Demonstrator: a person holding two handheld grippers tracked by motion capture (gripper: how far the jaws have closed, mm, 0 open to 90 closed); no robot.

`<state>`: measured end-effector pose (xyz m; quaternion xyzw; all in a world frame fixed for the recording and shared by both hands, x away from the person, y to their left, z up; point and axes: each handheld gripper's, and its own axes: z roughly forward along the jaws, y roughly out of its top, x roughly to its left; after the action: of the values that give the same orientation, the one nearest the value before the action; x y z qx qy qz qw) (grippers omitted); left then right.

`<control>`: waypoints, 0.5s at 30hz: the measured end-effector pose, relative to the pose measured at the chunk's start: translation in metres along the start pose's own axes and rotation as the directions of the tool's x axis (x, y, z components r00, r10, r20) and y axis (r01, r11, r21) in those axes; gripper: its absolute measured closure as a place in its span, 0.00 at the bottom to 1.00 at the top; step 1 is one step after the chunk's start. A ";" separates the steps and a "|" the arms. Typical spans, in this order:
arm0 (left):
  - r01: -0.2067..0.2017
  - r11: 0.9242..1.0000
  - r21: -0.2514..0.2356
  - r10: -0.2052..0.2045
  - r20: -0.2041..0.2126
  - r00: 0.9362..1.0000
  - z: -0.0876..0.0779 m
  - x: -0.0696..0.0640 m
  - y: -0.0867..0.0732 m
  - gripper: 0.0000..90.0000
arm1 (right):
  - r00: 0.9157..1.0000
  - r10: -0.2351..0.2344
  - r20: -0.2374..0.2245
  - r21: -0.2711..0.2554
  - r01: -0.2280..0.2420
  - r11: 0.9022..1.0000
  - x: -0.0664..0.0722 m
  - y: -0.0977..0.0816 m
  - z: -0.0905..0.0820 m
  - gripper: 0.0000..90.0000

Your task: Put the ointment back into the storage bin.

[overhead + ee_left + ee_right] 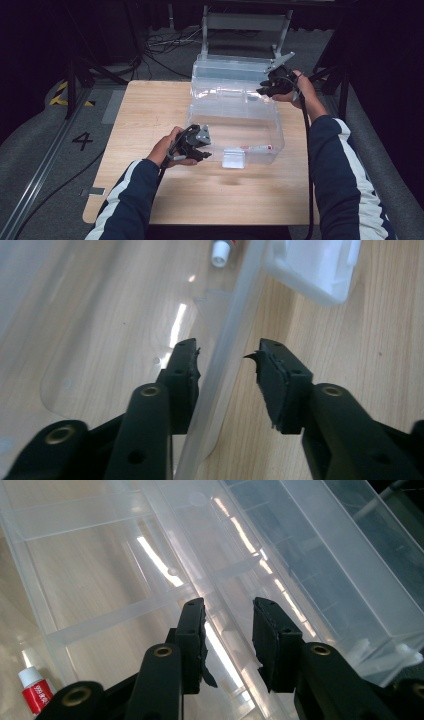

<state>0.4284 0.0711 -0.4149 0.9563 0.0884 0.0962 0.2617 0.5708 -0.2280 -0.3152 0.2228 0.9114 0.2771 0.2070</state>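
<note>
both grippers at the rim of a clear plastic bin (235, 117) on the wooden table (150, 130)

left gripper (227, 352) straddles the bin's near wall, jaws spread, one pad touching, the other apart. right gripper (227, 607) straddles the far rim, jaws parted, not visibly pressing. a red-and-white tube (34, 691) lies inside the bin.

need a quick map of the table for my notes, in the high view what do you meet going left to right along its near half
left hand → left gripper at the clear plastic bin's near left rim → white latch on the bin's front wall → red and white tube lying inside the bin → right sleeve
</note>
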 end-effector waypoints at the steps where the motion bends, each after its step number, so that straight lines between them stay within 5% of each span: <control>1: -0.004 1.000 0.014 0.004 -0.007 1.000 0.002 0.000 0.001 0.72 | 1.000 -0.006 -0.008 0.002 0.006 1.000 0.000 0.001 0.002 0.74; 4: 0.008 1.000 0.022 -0.007 -0.028 1.000 0.004 0.002 0.002 0.81 | 1.000 -0.022 -0.013 -0.004 0.022 1.000 0.001 0.004 0.004 0.76; 9: 0.006 0.999 0.037 -0.005 -0.027 1.000 0.006 0.002 0.004 0.81 | 0.999 -0.026 -0.033 0.008 0.026 1.000 0.001 0.007 0.005 0.79; 15: 0.005 0.996 0.088 -0.003 -0.023 1.000 0.009 0.002 0.009 0.81 | 0.995 -0.096 -0.039 0.050 0.098 0.994 0.007 0.022 0.011 0.82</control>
<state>0.4331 0.0591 -0.4173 0.9655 0.0976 0.1025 0.2186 0.5767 -0.2031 -0.3123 0.1784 0.9316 0.2472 0.1978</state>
